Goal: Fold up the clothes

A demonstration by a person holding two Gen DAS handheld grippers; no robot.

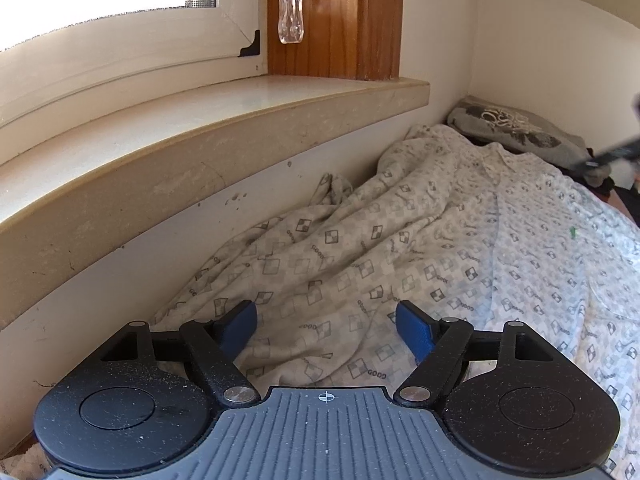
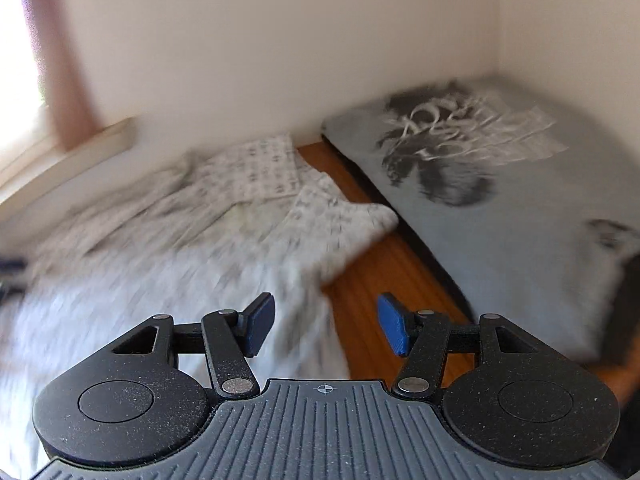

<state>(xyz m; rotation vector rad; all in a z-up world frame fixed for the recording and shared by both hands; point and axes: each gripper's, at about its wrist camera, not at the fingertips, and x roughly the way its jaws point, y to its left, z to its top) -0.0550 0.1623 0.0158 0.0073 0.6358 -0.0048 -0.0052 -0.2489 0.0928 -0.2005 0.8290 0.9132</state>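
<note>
Shirt: a pale shirt (image 1: pixel 400 248) printed with small checked squares lies spread out in front of me, rumpled into ridges along the wall side and flatter toward the right; in my right view its collar end (image 2: pixel 256 172) lies nearest the wall, blurred by motion.
Surface: the shirt rests on a wooden table (image 2: pixel 372 280) with orange-brown boards, bare between the shirt's edge and the grey garment.
Left gripper: my left gripper (image 1: pixel 326 330) hangs just above the crumpled near part of the shirt, its blue fingers (image 1: pixel 240 328) spread wide apart, released, with only loose cloth showing below the gap and nothing pinched.
Right gripper: my right gripper (image 2: pixel 326 324) is over the shirt's right edge where cloth meets bare wood; its fingers (image 2: pixel 392 328) are opening, with nothing gripped between them. It also shows as a dark blur at the right edge of my left view (image 1: pixel 608 156).
Grey garment: a grey T-shirt (image 2: pixel 500 184) with a dark and white print lies flat in the corner, beside the patterned shirt and apart from it.
Surroundings: a stone window sill (image 1: pixel 200 132) runs along the wall above the shirt, with a wooden frame (image 1: pixel 340 20) and a clear plastic clip (image 1: pixel 291 4) above it.
</note>
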